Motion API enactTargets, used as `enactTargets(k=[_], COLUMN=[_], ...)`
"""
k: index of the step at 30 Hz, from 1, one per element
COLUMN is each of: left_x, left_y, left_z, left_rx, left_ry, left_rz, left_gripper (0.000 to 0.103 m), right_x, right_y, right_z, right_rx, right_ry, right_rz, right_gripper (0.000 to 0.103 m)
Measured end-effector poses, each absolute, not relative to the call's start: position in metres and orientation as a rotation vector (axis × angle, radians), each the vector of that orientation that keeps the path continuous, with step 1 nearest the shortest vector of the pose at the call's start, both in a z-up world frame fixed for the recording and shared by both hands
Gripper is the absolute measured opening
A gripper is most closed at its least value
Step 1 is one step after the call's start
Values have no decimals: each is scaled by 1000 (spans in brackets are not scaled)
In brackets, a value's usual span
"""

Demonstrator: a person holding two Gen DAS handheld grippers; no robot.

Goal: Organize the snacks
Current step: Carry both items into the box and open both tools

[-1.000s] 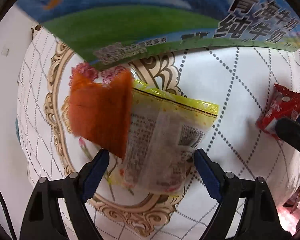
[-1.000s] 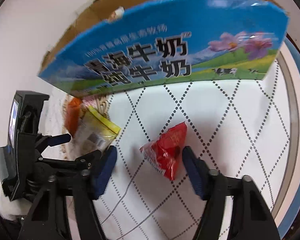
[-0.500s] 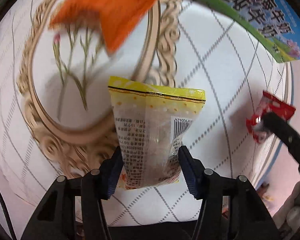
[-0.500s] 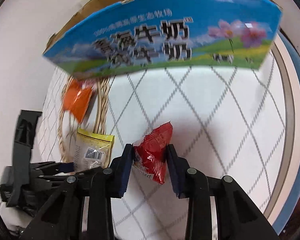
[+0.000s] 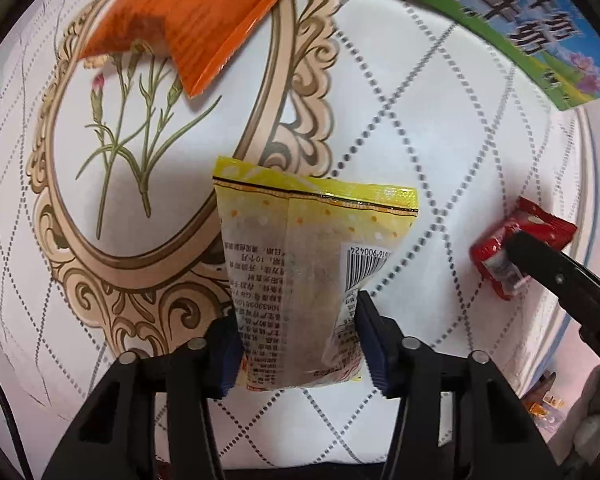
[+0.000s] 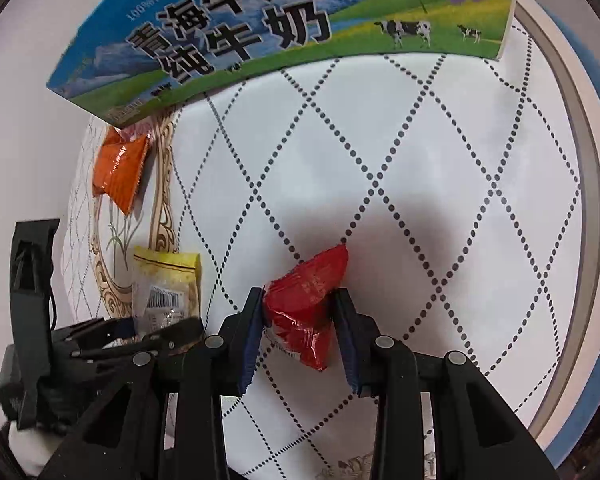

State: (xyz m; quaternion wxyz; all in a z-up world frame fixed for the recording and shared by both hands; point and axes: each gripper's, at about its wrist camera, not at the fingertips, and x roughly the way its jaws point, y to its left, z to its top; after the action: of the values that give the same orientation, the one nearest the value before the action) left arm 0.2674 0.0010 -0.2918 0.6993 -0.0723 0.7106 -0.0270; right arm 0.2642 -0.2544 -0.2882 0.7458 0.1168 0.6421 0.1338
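The orange packet (image 5: 180,20) lies loose on the desk (image 5: 440,152). The left tool (image 5: 298,344) pinches the yellow packet's (image 5: 300,260) lower end, the right tool (image 6: 298,328) pinches the red packet (image 6: 306,300) — both probably bound for the milk carton (image 6: 260,28), whose inside is hidden.

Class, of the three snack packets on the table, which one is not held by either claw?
The orange packet, lying free near the box; the yellow packet and red packet are each clamped.
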Motion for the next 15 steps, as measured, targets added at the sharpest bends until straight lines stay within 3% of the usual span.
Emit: enactTargets(k=[15], left_x=[304], left_y=[-41], left_z=[-143], left_rx=[-62], left_ry=[1314], left_rz=[-250], left_gripper=[46], right_x=[270], right_y=[-285], right_z=[-196], right_rx=[355], right_ry=[1215], right_rz=[371], right_gripper=[36])
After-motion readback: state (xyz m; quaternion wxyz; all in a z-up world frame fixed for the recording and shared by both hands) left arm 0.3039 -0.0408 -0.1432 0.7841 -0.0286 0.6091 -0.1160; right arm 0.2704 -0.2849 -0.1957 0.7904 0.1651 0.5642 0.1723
